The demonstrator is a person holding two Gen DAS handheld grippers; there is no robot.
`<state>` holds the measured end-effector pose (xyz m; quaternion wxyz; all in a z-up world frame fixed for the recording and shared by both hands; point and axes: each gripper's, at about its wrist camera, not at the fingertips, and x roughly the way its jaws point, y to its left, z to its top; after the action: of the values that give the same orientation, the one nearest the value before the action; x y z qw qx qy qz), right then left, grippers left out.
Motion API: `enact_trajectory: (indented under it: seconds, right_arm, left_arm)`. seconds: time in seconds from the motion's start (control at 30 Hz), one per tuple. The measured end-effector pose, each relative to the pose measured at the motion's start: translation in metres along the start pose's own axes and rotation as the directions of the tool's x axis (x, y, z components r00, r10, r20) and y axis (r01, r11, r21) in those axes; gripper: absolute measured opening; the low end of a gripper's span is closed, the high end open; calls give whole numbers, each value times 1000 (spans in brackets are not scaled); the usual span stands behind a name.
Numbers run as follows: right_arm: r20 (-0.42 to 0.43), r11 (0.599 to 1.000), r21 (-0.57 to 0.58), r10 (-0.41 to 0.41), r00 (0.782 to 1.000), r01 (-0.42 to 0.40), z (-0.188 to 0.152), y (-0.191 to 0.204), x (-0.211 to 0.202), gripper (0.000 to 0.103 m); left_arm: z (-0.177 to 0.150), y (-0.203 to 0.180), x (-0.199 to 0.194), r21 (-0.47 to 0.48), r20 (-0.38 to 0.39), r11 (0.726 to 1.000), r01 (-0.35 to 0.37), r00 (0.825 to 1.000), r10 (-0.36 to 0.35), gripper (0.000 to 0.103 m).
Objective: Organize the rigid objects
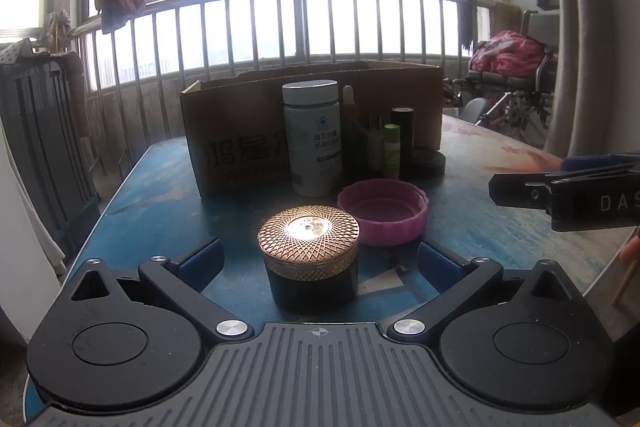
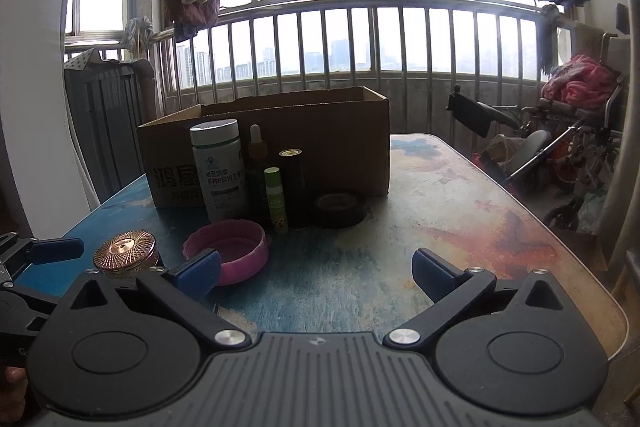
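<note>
A dark jar with a gold patterned lid (image 1: 309, 251) stands on the table between the open fingers of my left gripper (image 1: 318, 261), untouched; it shows too in the right wrist view (image 2: 125, 254). A pink upturned cap (image 1: 382, 210) lies just behind it. A white bottle (image 1: 313, 137), a dropper bottle (image 1: 352, 131), a green tube (image 1: 392, 150), a black tube (image 1: 403, 131) and a black tape roll (image 1: 428, 161) stand before an open cardboard box (image 1: 248, 131). My right gripper (image 2: 316, 273) is open and empty over bare table, right of the pink cap (image 2: 234, 251).
The table (image 2: 460, 227) has a blue and orange patterned top; its right edge is near. A balcony railing (image 2: 360, 39) runs behind the box. A wheelchair with pink cloth (image 2: 572, 115) stands at the right. A dark rack (image 1: 40, 131) stands at the left.
</note>
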<state>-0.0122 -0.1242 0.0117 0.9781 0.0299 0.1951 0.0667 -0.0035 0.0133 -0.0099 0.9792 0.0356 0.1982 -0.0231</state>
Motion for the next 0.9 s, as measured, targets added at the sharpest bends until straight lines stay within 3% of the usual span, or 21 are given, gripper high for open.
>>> enact_trajectory:
  seconds: [0.9]
  right_arm:
    - [-6,999,29,16,1000,-16,0,-1,1,103]
  left_arm:
    - [0,4,0,-25,-12,1000,11,1000,-12,103]
